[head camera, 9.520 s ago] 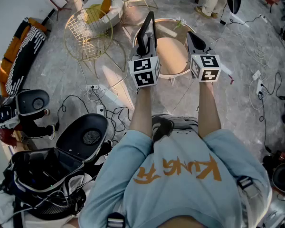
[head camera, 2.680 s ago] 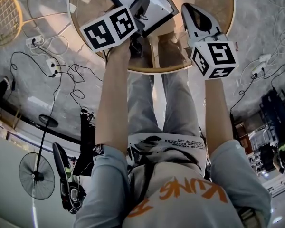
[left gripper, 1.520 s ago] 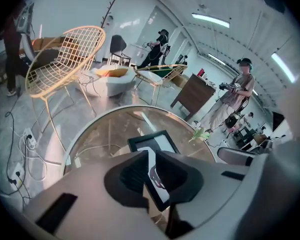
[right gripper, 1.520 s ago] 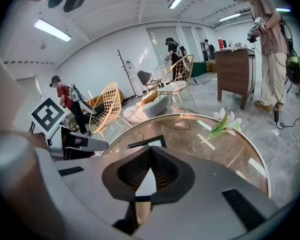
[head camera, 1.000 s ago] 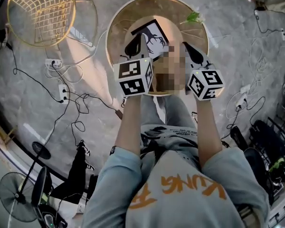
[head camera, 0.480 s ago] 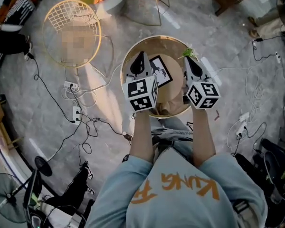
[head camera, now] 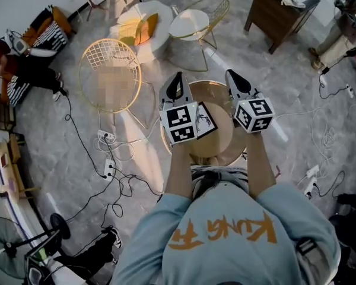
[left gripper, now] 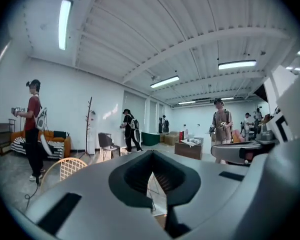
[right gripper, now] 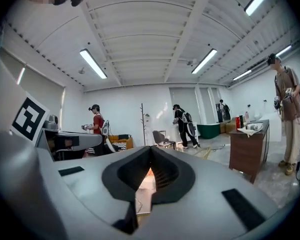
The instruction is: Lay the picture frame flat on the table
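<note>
The picture frame, black-edged with a white print, lies flat on the round wooden table in the head view, partly hidden behind the left marker cube. My left gripper is held high above the table's left side, jaws shut with nothing in them. My right gripper is level with it over the table's right side, also shut and empty. In the left gripper view, the left gripper points out across the room. The right gripper does likewise in the right gripper view. Neither touches the frame.
A gold wire chair stands left of the table, and a small white-topped wire table behind it. A brown cabinet is at the back right. Cables trail over the floor. A person stands at the left, with others further back.
Both grippers have risen away from the table and keep side by side. The head view has pulled back, so the table looks smaller. The frame stays flat on the table.
</note>
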### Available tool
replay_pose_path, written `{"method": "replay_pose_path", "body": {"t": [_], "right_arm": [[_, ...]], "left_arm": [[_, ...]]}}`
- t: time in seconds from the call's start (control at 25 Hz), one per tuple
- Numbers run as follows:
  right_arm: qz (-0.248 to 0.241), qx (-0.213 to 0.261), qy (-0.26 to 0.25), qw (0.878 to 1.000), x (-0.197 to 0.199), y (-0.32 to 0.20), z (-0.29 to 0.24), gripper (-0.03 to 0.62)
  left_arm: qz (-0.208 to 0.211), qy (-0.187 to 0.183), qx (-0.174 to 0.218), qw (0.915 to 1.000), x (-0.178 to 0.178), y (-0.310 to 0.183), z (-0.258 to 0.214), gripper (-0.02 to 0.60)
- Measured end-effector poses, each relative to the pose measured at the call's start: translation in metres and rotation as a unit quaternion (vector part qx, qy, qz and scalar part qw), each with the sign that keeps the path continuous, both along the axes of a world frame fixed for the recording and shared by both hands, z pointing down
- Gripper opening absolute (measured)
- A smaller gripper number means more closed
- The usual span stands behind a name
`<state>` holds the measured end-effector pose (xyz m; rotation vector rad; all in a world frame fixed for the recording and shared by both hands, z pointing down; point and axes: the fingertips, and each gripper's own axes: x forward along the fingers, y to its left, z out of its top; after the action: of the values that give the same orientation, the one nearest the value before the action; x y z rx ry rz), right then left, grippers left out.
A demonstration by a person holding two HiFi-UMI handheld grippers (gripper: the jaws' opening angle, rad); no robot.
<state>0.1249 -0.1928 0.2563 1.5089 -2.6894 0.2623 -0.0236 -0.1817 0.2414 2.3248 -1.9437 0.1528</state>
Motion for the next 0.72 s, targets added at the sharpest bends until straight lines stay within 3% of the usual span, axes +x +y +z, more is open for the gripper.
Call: {"method": "replay_pose_path", "body": {"t": [0.24, 0.72], "right_arm": [[0.005, 0.039, 0.009, 0.999, 0.008, -0.003, -0.042, -0.003], [-0.012, 0.060, 0.020, 0.998, -0.005, 0.008, -0.050, -0.003]], "left_arm": [[-0.018, -0.040, 0.045, 0.9980, 0.004, 0.006, -0.038, 0.020], [-0.028, -0.043, 0.041, 0.9979, -0.003, 0.017, -0.033, 0.020]]}}
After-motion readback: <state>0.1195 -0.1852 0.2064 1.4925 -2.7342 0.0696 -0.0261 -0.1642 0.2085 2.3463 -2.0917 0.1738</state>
